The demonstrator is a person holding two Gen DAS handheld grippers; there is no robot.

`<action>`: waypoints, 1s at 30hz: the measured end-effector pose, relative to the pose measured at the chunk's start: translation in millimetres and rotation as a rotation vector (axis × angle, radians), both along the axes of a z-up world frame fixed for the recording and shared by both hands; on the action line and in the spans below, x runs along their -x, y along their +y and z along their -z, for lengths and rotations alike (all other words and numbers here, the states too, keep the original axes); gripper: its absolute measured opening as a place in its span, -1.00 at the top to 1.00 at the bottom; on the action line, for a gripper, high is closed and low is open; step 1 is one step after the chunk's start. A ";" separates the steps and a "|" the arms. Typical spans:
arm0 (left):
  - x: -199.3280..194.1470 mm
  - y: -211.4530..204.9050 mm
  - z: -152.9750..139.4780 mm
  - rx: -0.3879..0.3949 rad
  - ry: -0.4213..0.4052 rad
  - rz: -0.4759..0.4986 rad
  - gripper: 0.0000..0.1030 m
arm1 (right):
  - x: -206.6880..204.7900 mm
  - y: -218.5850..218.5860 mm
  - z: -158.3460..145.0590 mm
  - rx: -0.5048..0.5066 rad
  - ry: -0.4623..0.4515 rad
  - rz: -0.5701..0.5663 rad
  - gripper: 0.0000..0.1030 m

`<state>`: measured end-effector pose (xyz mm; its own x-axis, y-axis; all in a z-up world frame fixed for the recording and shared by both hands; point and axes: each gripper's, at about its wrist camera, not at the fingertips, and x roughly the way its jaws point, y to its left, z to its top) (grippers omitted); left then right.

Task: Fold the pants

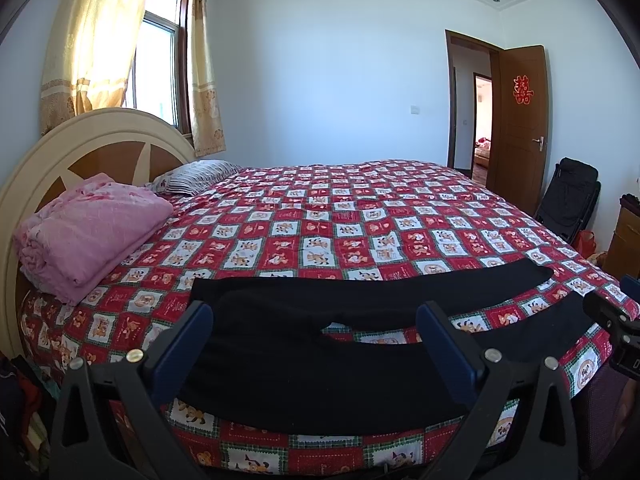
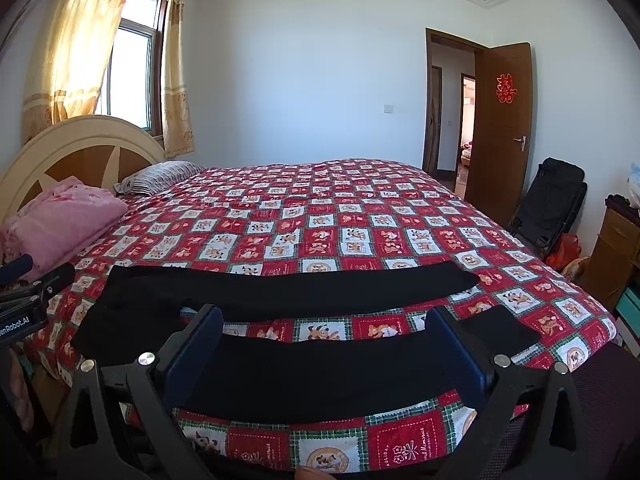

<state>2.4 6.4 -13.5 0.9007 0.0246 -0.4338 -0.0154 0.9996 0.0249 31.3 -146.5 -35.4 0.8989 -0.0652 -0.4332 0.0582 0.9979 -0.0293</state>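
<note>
Black pants (image 1: 320, 360) lie spread flat along the near edge of the bed, waist to the left, both legs running right with a gap between them. In the right wrist view the pants (image 2: 312, 364) show the near leg under my gripper and the far leg behind. My left gripper (image 1: 316, 320) is open and empty, hovering over the waist and crotch area. My right gripper (image 2: 324, 324) is open and empty above the near leg. Each gripper shows at the edge of the other's view, the right one (image 1: 616, 320) and the left one (image 2: 28, 280).
The bed has a red checked cartoon quilt (image 1: 320, 220). A folded pink blanket (image 1: 88, 232) and a striped pillow (image 1: 196, 176) lie by the headboard (image 1: 80, 140). A black folding chair (image 1: 568, 200), an open door (image 1: 520, 120) and a wooden cabinet (image 2: 616, 248) stand at right.
</note>
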 end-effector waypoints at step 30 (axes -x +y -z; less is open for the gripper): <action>-0.8 1.7 4.2 0.002 0.009 -0.001 -1.00 | -3.9 3.2 5.3 0.015 0.016 -0.005 -0.98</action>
